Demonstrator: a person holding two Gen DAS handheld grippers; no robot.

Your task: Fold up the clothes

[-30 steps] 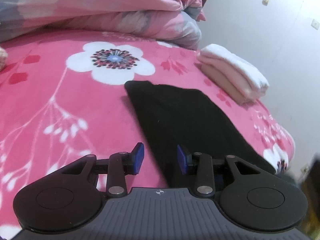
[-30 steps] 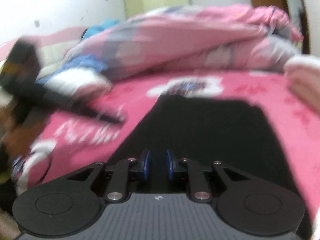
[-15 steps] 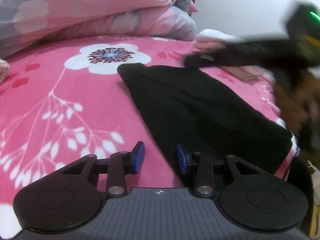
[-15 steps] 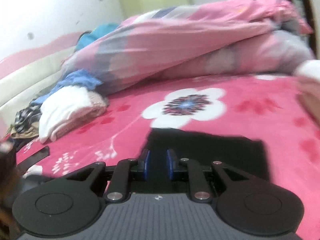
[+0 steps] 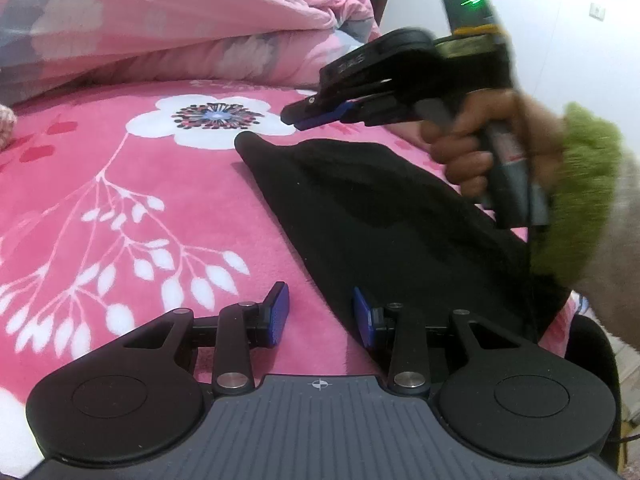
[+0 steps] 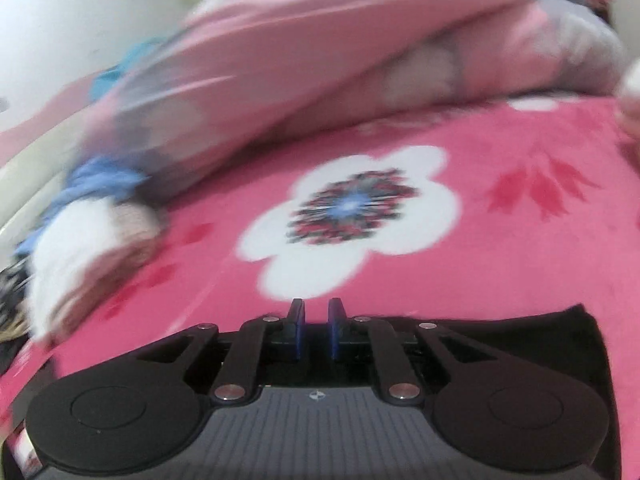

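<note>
A black folded garment lies on the pink flowered blanket. My left gripper is open low over the garment's near left edge; that edge runs between its blue fingertips and nothing presses on it. A hand in a green fuzzy sleeve holds my right gripper just above the garment's far corner. In the blurred right wrist view the right gripper has a narrow gap and its jaws are closing with nothing between them. The garment shows beneath it at the right.
A heaped pink and grey duvet fills the back of the bed. A folded white and pink stack with blue cloth behind it lies at the left in the right wrist view. A white wall stands on the right.
The right gripper travelled from the garment's near end to its far corner and came into the left wrist view; its jaws narrowed. The left gripper sank a little toward the near edge.
</note>
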